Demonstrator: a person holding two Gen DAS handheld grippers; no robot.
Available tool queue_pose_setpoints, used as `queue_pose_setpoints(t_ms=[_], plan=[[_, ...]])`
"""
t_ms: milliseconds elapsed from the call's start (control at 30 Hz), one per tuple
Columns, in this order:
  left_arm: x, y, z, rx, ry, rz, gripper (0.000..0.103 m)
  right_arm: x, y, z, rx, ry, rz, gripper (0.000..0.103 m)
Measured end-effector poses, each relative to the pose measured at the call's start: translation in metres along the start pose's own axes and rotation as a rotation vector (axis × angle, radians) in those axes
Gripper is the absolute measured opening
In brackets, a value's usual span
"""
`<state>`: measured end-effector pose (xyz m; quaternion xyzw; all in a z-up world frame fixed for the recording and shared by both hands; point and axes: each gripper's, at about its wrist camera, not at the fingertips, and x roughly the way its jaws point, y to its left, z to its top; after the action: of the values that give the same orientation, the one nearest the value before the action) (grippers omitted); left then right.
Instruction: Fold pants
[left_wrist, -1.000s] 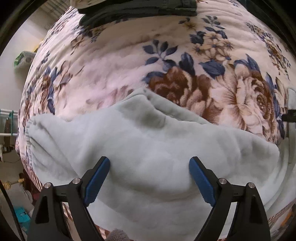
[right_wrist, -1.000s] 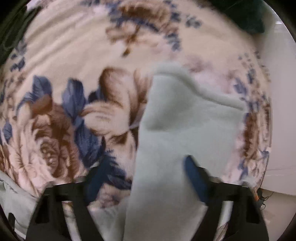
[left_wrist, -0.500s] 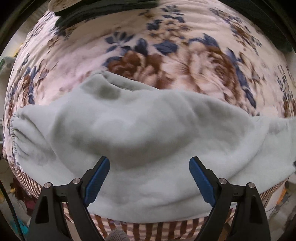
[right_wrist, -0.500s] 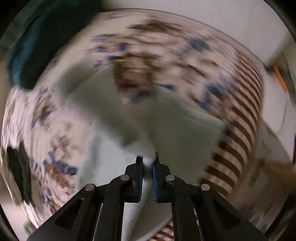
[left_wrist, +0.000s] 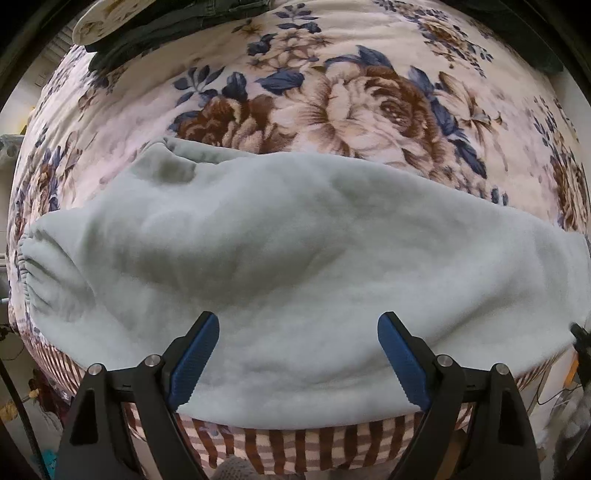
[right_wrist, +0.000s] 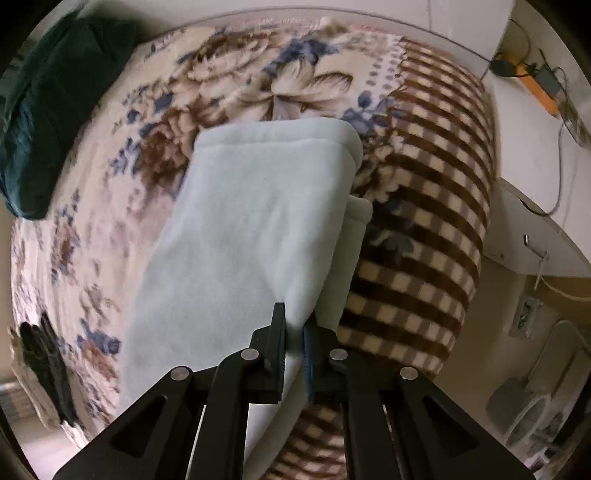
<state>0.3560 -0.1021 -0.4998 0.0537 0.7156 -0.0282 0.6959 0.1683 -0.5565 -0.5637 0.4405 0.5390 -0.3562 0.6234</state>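
The pale mint fleece pants (left_wrist: 280, 258) lie across the near edge of a bed, elastic waistband at the left. My left gripper (left_wrist: 297, 354) hovers open above the pants' near edge, blue pads wide apart, holding nothing. In the right wrist view the pant legs (right_wrist: 251, 206) stretch away from me along the bed edge, with the hems at the far end. My right gripper (right_wrist: 294, 332) is shut on a pinch of the pants fabric at the edge of the upper leg, which lies over the lower one.
The bed carries a floral blanket (left_wrist: 369, 92) with a brown checked border (right_wrist: 436, 206) hanging over the side. Dark clothes (left_wrist: 147, 33) lie at the far end, a dark green cushion (right_wrist: 48, 110) at another corner. A white desk with cables (right_wrist: 535, 92) stands beside the bed.
My right gripper closed on the pants fabric and swung round to look along the legs. My left gripper stayed open and drew back, so more of the pants shows.
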Motion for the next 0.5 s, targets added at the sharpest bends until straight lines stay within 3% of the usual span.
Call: queue_pose_setpoints(t_ms=[100, 133, 167, 233, 367, 500], plan=[[-0.001, 0.004, -0.008, -0.025, -0.006, 0.001, 0.088, 0.031, 0.002, 0.007, -0.046, 0.125, -0.013, 0.02], [-0.001, 0.005, -0.011, -0.035, -0.018, 0.001, 0.088, 0.033, 0.004, 0.006, -0.054, 0.145, -0.001, 0.029], [-0.005, 0.011, -0.016, -0.051, -0.038, 0.004, 0.088, 0.031, 0.006, 0.004, -0.067, 0.141, 0.001, 0.054], [-0.009, 0.028, -0.023, -0.085, -0.067, -0.006, 0.088, 0.018, 0.019, -0.007, -0.132, 0.109, 0.006, 0.09], [-0.014, 0.077, -0.034, -0.184, -0.078, -0.064, 0.088, -0.01, 0.06, -0.059, -0.282, 0.095, 0.03, 0.09], [-0.017, 0.15, -0.064, -0.303, -0.073, -0.046, 0.088, -0.001, 0.097, -0.131, -0.342, 0.244, 0.086, 0.09]])
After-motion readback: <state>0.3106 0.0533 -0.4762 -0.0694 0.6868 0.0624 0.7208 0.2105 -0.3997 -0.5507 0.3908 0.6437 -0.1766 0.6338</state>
